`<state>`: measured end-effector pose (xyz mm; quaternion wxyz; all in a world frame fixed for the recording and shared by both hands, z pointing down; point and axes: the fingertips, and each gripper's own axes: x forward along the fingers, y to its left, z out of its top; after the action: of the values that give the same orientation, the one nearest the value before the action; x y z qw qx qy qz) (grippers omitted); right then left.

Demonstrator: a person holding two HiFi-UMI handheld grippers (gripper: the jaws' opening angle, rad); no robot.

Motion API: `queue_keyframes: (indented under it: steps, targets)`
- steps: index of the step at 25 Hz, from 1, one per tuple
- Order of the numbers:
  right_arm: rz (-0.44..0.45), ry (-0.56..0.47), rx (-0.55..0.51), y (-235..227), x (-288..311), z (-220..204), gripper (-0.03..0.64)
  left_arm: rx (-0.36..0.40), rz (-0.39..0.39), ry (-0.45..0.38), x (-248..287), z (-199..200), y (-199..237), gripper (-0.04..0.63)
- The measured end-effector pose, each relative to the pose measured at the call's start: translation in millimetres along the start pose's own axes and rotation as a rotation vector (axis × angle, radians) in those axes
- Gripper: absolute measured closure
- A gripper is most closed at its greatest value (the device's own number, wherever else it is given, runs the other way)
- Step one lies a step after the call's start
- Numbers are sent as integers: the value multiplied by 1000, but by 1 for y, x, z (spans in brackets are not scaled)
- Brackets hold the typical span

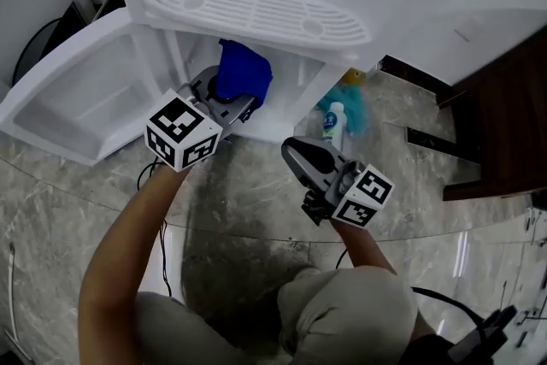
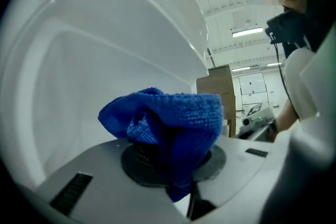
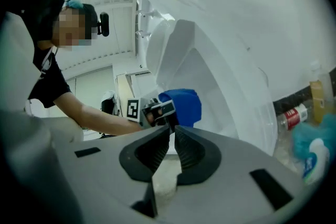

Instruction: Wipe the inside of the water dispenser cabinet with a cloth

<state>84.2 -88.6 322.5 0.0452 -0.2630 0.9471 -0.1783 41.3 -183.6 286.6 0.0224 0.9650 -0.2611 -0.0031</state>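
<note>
cloth: bunched blue microfibre cloth (image 1: 244,71) sits at the mouth of the white water dispenser cabinet (image 1: 295,74), just under the white slotted drip tray (image 1: 256,8). Can't tell whether it touches an inner wall.
left gripper: left gripper (image 1: 232,101) has its jaws clamped on the cloth. The pinch is on a low fold, so most of the cloth stands out past the tips. Probably deliberate: a soft pad meets the wall instead of hard plastic.
aim: the left gripper points into the opening from the near left, and its own view is mostly white cabinet wall behind the cloth.
door: white cabinet door (image 1: 77,103) is swung wide out to the left, leaving the opening clear for the arm.
right gripper: right gripper (image 1: 295,151) has its jaws together with nothing between them. It is near right of the opening, over the grey marble floor (image 1: 256,201) and apart from the cabinet. Looks parked, since this is a one-cloth job.
clutter: small white bottle with a blue label (image 1: 333,122) and a teal fluffy item (image 1: 357,103) sit on the floor right of the dispenser, outside the cabinet and clear of the wipe path.
stage: my read is an approach, with the cloth at the opening and no wiping contact confirmed.
next: push the cloth in and press it flat on a wall, then stroke.
risk: the pinch is small, so drag on the wall could pull the cloth out of the jaws.
</note>
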Motion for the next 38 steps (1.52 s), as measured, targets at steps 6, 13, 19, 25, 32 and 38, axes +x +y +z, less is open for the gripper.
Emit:
queue_keyframes:
  steps: [6, 13, 19, 25, 32, 38]
  targets:
    - [82, -39, -147, 16, 50, 32, 466, 9, -70, 79, -49, 2, -29, 535]
    - [206, -51, -234, 61, 82, 40, 327, 51, -151, 134, -90, 1, -54, 535]
    - [357, 5, -213, 114, 95, 32, 267, 21, -187, 158, -125, -14, -80, 535]
    - [461, 111, -262, 146, 107, -3, 256, 73, -246, 171, -136, -25, -111, 535]
    - [389, 164, -400, 143, 86, -3, 528, -19, -297, 200, -131, -41, -126, 535]
    - [356, 131, -295, 134, 83, 5, 548, -71, -314, 171, -128, -37, -127, 535]
